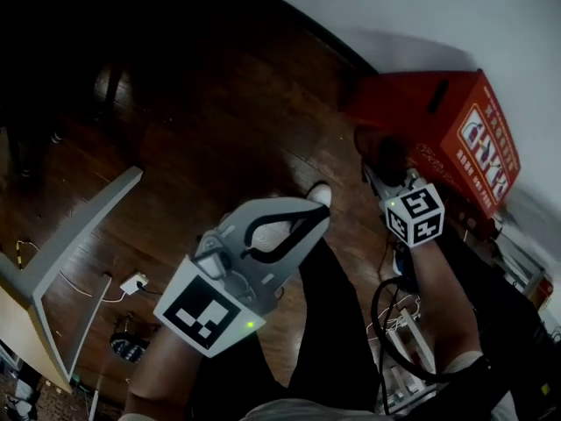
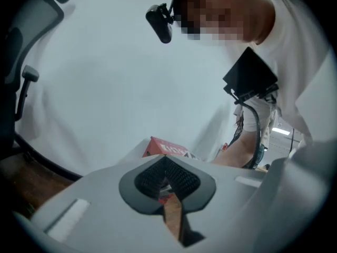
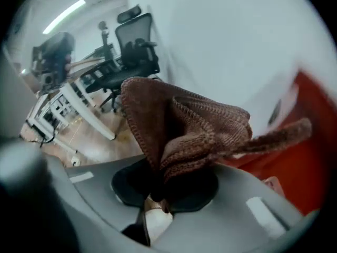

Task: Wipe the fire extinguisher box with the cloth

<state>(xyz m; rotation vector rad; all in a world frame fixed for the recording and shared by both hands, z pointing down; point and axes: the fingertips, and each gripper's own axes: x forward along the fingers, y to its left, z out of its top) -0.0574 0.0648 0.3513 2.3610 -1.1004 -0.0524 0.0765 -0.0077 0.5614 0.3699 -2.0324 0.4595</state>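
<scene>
The red fire extinguisher box (image 1: 456, 130) stands on the wooden floor against the white wall; it also shows as a red box (image 2: 164, 147) and a red box (image 3: 310, 141) in the gripper views. My right gripper (image 1: 379, 167) is shut on a brown knitted cloth (image 3: 184, 130), held just left of the box. The cloth (image 1: 379, 152) looks dark in the head view. My left gripper (image 1: 317, 213) is shut with nothing in it, lower and to the left, above the floor.
A white desk leg (image 1: 79, 235) and a power strip with cables (image 1: 131, 283) lie at the left. An office chair (image 3: 134, 46) and desks stand behind. The person's legs and a white shoe (image 1: 320, 193) are below the grippers.
</scene>
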